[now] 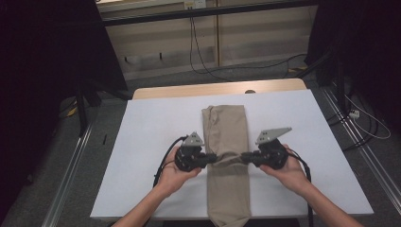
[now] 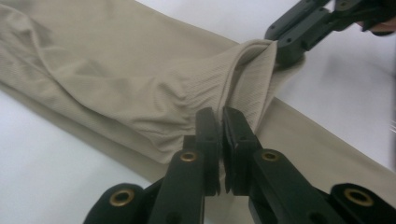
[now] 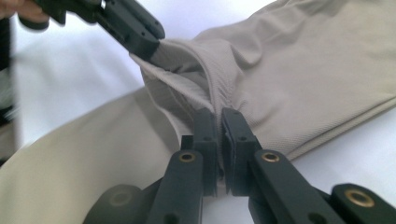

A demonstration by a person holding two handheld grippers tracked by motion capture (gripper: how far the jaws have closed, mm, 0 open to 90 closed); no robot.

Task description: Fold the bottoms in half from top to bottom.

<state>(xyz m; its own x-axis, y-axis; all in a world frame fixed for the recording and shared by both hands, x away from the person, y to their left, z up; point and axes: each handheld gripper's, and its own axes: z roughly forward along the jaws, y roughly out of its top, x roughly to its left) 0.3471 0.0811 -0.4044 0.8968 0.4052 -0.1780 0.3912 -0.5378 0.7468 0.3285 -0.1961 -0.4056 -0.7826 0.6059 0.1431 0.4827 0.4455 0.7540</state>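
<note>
clearly both the left gripper and right gripper pinch the folded beige trousers on the white table, fingers clamped on cloth; the near trouser end is cut off.

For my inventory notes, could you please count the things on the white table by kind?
Beige cloth: 1
Tongs: 2, the left tongs and the right tongs, each shut on the cloth
White table itself: 1
Total: 4

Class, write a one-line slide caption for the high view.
Left gripper and right gripper pinch opposite edges of a folded beige garment on the white table.
</note>
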